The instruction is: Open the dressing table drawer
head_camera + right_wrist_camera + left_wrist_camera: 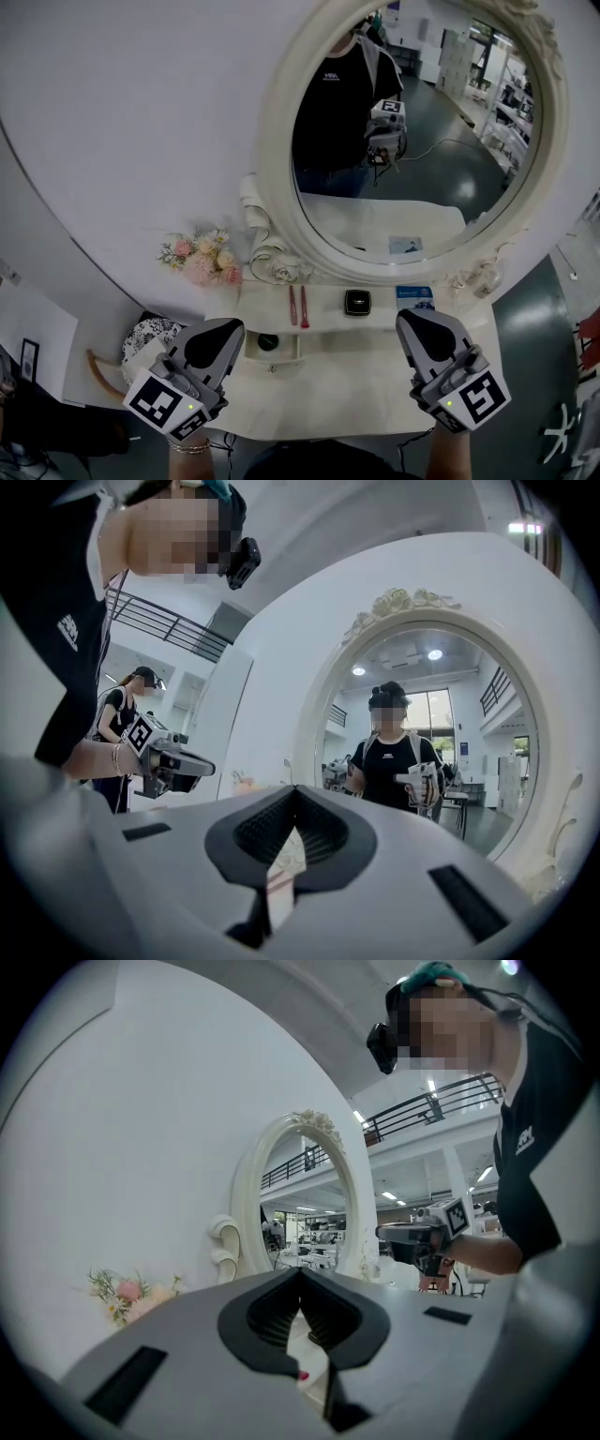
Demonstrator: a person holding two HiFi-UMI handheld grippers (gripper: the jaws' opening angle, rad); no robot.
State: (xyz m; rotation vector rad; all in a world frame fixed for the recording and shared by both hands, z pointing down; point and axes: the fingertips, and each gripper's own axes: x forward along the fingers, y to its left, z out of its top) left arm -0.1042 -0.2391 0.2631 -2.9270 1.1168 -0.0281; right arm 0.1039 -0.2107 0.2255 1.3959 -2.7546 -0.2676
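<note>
A white dressing table point(328, 384) stands against the wall under an oval mirror point(412, 141). In its raised shelf a small drawer point(284, 346) stands pulled out, with a dark round thing point(268, 342) inside and a knob point(273, 367) at its front. My left gripper point(229, 325) point(300, 1272) hovers just left of that drawer, jaws together with nothing between them. My right gripper point(410, 320) point(295, 789) is over the table's right side, away from the drawer, its jaws also together and empty. Both point level toward the wall.
On the shelf top lie two red sticks point(298, 306), a black box point(357, 302) and a blue card point(414, 297). A pink and white flower bunch point(202, 258) sits at the left by the mirror frame. A patterned white object point(148, 337) stands left of the table.
</note>
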